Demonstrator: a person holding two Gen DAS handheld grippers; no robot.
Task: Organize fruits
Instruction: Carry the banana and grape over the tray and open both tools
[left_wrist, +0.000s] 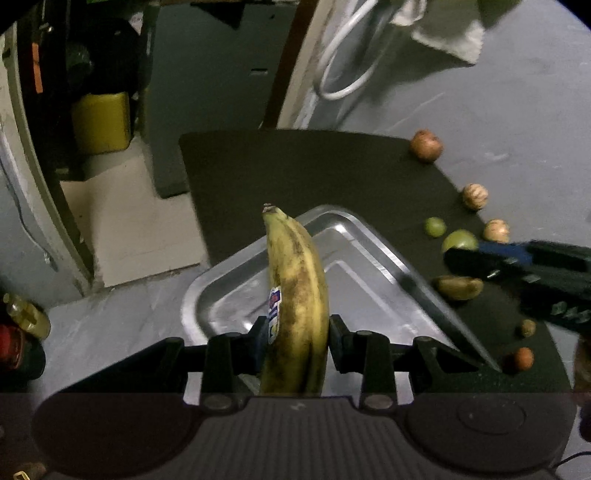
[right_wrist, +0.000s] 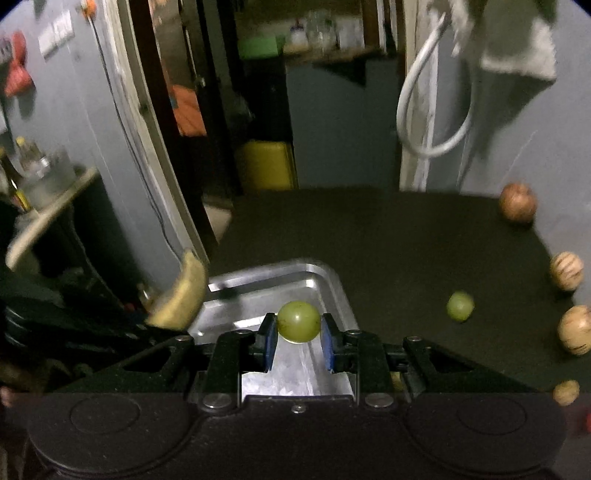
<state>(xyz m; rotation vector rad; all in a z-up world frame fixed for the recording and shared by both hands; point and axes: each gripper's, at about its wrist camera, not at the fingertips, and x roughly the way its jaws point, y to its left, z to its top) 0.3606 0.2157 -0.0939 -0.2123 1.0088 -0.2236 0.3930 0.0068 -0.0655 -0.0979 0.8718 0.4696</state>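
Note:
A spotted yellow banana (left_wrist: 295, 295) with a blue sticker stands upright between the pads of my left gripper (left_wrist: 295, 328), which is shut on it above a metal tray (left_wrist: 369, 251). My right gripper (right_wrist: 298, 332) is shut on a round green fruit (right_wrist: 298, 321) over the same tray (right_wrist: 328, 280). In the left wrist view the right gripper (left_wrist: 456, 254) reaches in from the right with that green fruit (left_wrist: 460, 242). In the right wrist view the banana (right_wrist: 183, 295) is a blur at the left.
The tray lies on a black mat (left_wrist: 295, 166). Along the mat's right side lie a brown fruit (left_wrist: 426, 145), two striped ones (left_wrist: 475, 196), a small green one (right_wrist: 460, 305) and an oblong yellow-green one (left_wrist: 459, 287). Behind are a yellow canister (left_wrist: 101, 122) and a white cable loop (left_wrist: 343, 74).

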